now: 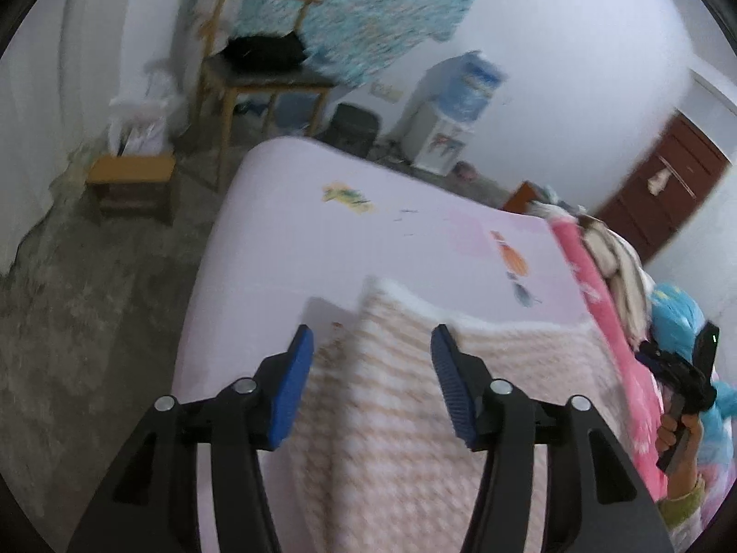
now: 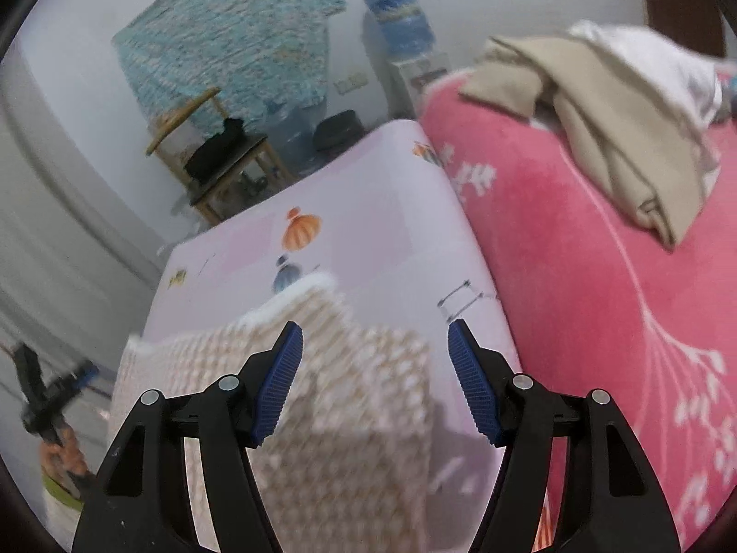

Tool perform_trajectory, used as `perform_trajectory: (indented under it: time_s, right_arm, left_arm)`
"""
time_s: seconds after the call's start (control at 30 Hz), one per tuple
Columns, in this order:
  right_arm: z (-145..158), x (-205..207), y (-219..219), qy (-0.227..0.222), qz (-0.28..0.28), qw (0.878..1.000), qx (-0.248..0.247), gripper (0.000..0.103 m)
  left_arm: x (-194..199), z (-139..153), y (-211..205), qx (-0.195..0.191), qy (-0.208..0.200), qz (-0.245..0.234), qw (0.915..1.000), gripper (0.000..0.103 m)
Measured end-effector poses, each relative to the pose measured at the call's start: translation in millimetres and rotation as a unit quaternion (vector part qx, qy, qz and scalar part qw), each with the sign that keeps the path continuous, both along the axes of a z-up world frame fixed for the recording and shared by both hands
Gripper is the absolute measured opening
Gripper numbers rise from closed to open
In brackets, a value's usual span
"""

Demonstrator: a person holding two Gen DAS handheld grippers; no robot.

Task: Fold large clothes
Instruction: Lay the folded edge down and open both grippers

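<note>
left wrist: left tongs (image 1: 372, 341) parted, empty, over checked knit garment (image 1: 414, 414) at 6 o'clock on bed (image 1: 285, 239) | right wrist: right tongs (image 2: 375, 338) parted, empty; garment partly folded, likely more folds left

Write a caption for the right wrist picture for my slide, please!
Open right gripper hovers over a beige checked garment on the lilac bed sheet, beside a pink blanket.

White walls (image 1: 576, 37), concrete floor (image 1: 92, 285), wooden chair (image 1: 258, 73)
</note>
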State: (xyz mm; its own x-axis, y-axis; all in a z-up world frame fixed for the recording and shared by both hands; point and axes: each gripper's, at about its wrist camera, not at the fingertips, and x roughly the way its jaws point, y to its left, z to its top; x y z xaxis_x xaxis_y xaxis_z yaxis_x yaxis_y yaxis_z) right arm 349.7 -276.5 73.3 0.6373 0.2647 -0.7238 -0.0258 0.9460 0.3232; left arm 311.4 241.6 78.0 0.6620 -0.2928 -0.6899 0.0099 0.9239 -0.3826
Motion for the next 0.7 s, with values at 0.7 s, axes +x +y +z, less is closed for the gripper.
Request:
perform_trajectory:
  time_s: [0.7]
  right_arm:
    - [13, -259, 117, -0.091, 0.035, 0.986, -0.133, 0.095]
  left_arm:
    - [-240, 33, -140, 0.115, -0.112, -0.005, 0.987, 0.098]
